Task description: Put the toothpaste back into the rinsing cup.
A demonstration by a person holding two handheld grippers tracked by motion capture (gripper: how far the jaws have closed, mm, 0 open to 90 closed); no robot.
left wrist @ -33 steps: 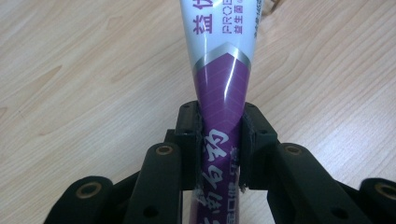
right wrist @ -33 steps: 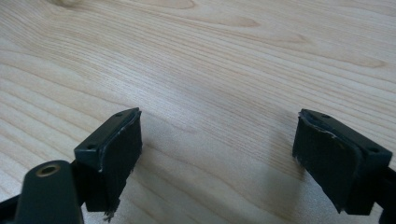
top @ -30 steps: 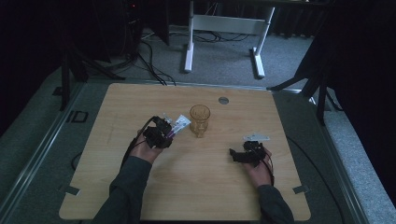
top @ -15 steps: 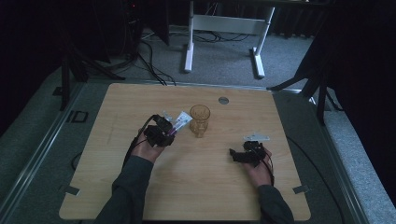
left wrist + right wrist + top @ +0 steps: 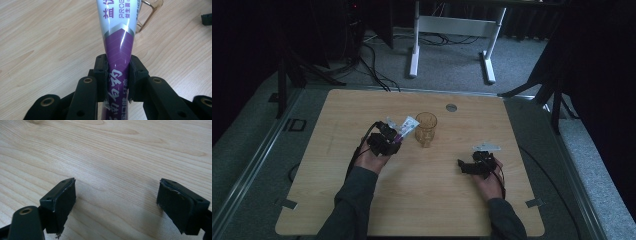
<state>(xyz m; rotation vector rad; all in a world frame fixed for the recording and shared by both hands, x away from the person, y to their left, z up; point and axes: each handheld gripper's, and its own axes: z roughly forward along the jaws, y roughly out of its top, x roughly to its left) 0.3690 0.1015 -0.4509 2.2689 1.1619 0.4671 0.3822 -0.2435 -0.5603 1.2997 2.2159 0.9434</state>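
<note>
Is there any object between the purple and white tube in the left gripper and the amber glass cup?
Nothing visible. The left gripper clamps the purple and white tube, whose far end points at the amber glass cup with only bare wooden table around; the gap itself is too small to judge.

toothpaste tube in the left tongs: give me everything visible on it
The tube is glossy soft plastic, white toward its far end and purple toward the near end, with a silver chevron band where the colours meet. It carries purple print on the white part and white characters on the purple part. The left tongs are shut on its purple section, one pad on each side. In the high view the tube points up and right toward the amber glass mug, its tip close beside the mug; contact cannot be told.
</note>
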